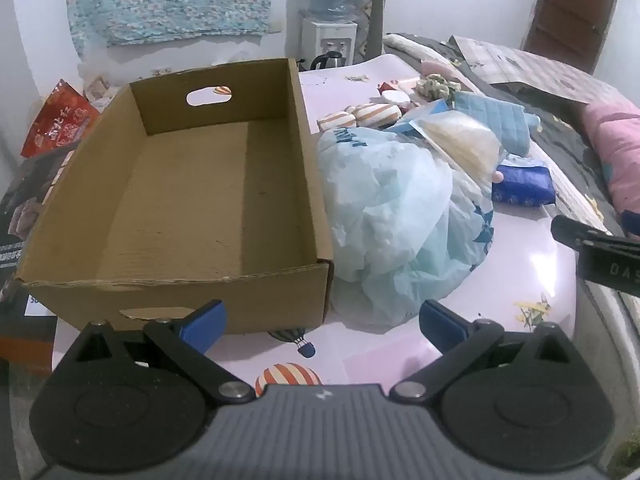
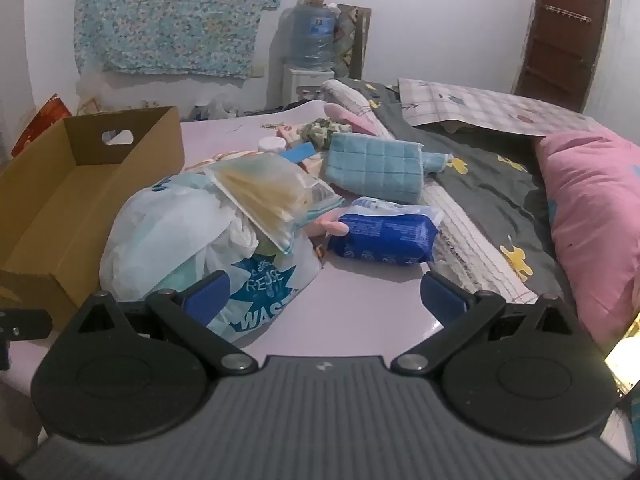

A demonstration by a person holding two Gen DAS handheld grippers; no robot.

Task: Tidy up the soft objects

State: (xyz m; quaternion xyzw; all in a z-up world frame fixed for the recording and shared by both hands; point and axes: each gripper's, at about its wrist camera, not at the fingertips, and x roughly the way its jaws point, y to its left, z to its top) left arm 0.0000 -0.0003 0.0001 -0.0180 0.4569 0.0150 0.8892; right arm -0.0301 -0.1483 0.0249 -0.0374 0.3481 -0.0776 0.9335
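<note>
Left gripper (image 1: 322, 326) and right gripper (image 2: 326, 298) fingers spread, empty, above the pink bed sheet (image 1: 520, 280); plastic bag (image 2: 192, 232) beside the cardboard box (image 1: 192, 200); water dispenser (image 1: 330, 40) against the white wall (image 2: 440, 20).

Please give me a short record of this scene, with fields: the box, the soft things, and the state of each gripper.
box: cardboard box, open, nothing inside
beside box: plastic bag with a clear pouch on top
further right: blue pack, blue cloth
left gripper: open, holds nothing
right gripper: open, holds nothing
</note>
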